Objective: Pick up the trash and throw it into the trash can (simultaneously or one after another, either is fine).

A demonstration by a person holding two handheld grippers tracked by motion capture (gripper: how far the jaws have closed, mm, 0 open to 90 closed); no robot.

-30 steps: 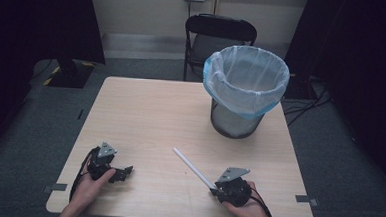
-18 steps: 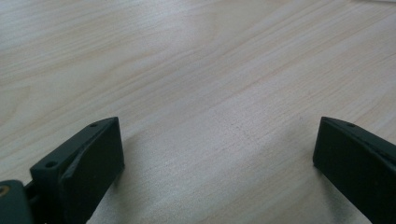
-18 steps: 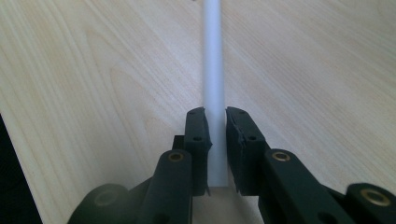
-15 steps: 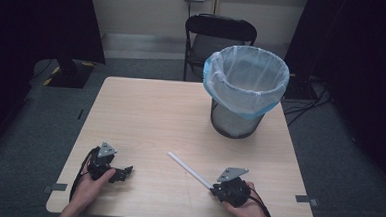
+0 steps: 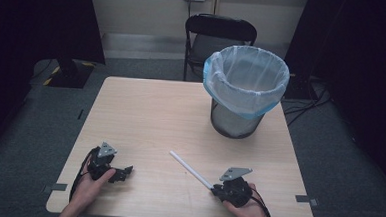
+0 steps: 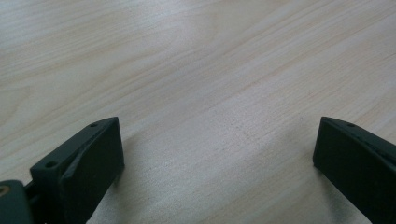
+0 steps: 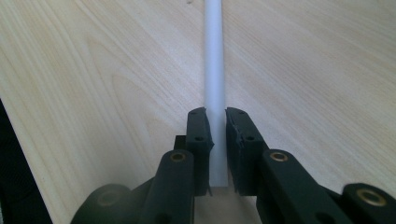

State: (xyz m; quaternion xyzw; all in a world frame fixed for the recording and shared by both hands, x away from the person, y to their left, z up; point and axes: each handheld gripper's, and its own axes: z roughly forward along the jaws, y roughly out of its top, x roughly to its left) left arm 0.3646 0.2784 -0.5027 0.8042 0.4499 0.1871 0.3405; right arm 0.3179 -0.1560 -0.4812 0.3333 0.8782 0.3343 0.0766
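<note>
Probably a lab: black curtains point(image 5: 40, 25), carpet, a folding chair point(image 5: 219, 37), floor cables point(image 5: 306, 102).

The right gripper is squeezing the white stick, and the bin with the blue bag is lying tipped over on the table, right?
Not quite. The bin stands upright on the table, its open top facing up, as the high view shows. The rest is right: the right gripper is shut on the white stick.

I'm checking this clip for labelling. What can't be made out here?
- Bin contents: in the high view, the trash can liner hides its inside.
- White tube far end: cut off by the right gripper view's top edge.
- Left gripper body: cut off by the left gripper view's bottom edge.
</note>
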